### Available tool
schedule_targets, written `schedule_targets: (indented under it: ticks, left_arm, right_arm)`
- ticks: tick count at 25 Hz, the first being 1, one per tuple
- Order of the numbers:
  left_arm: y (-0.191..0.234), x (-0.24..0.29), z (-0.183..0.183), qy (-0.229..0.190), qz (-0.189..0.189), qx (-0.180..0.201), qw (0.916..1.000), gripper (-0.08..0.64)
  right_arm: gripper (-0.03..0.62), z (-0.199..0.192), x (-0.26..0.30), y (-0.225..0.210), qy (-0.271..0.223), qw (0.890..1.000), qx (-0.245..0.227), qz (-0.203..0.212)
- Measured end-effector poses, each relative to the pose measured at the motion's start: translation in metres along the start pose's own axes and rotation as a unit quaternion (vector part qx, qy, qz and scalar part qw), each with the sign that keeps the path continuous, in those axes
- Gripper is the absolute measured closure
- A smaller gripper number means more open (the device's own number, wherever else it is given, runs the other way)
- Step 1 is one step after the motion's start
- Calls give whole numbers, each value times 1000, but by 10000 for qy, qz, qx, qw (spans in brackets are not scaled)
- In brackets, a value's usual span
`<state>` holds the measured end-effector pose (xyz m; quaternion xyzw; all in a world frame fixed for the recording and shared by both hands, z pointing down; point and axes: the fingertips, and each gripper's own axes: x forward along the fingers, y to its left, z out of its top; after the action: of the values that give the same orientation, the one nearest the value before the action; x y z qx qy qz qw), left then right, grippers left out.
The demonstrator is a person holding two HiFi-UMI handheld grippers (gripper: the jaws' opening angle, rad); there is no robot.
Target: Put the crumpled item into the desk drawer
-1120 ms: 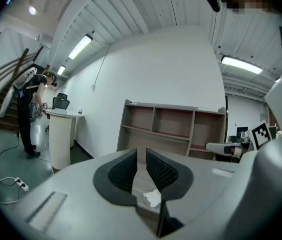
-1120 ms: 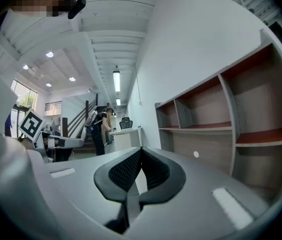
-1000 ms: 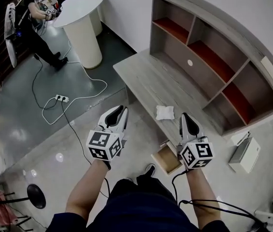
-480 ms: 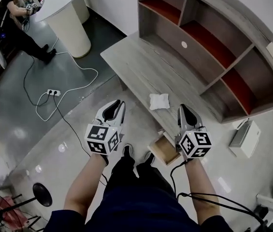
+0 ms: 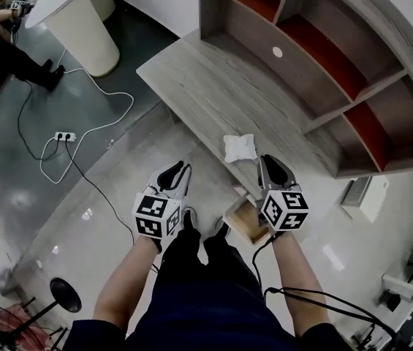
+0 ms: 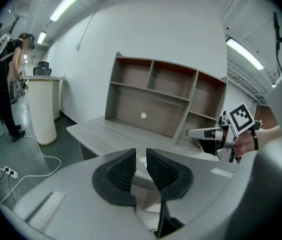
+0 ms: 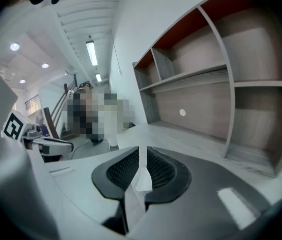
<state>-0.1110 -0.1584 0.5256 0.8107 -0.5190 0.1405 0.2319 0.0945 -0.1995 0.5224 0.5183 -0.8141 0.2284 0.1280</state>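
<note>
Clearly, the crumpled item [image 5: 240, 148] lay on the wooden desk [image 5: 191, 79] near its front edge, a white wad touched by neither tool. The right gripper [image 5: 268, 165] hovered just short of it, with the wad at about 11 o'clock from its tips. In the right gripper view its jaws were drawn nearly together, with only a slim slit between the ribbed pads, and they clenched nothing. A sliver of white showed through the slit, but I could not tell what it was.

The left gripper [image 5: 178, 170] hung over the floor at 9 o'clock from the right one, well clear of the desk. Its jaws were likewise almost closed, with only a thin gap, and gripped nothing.

Under the desk's edge the drawer [image 5: 244, 224] stood pulled out, its light wooden box open to the camera. It sat between the two tools, just at 9 o'clock of the right gripper's marker cube [image 5: 284, 210].

At 1 o'clock behind the desk rose the shelf unit [image 5: 316, 57] with red-lined compartments. At 10 o'clock a white round table [image 5: 74, 13] stood on the dark floor, with a power strip [image 5: 63, 135] and a white cable lying below it.
</note>
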Motion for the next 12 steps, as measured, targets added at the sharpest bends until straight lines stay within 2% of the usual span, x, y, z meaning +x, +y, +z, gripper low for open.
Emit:
schedule_targets:
  ticks: [6, 12]
  left_arm:
    - [28, 3, -34, 403, 3, -283, 9988, 497]
    - [56, 0, -49, 539, 136, -524, 9971, 497]
  right_arm:
    - [529, -35, 38, -2, 618, 9978, -147, -197]
    - [529, -77, 75, -10, 1297, 9906, -236, -365]
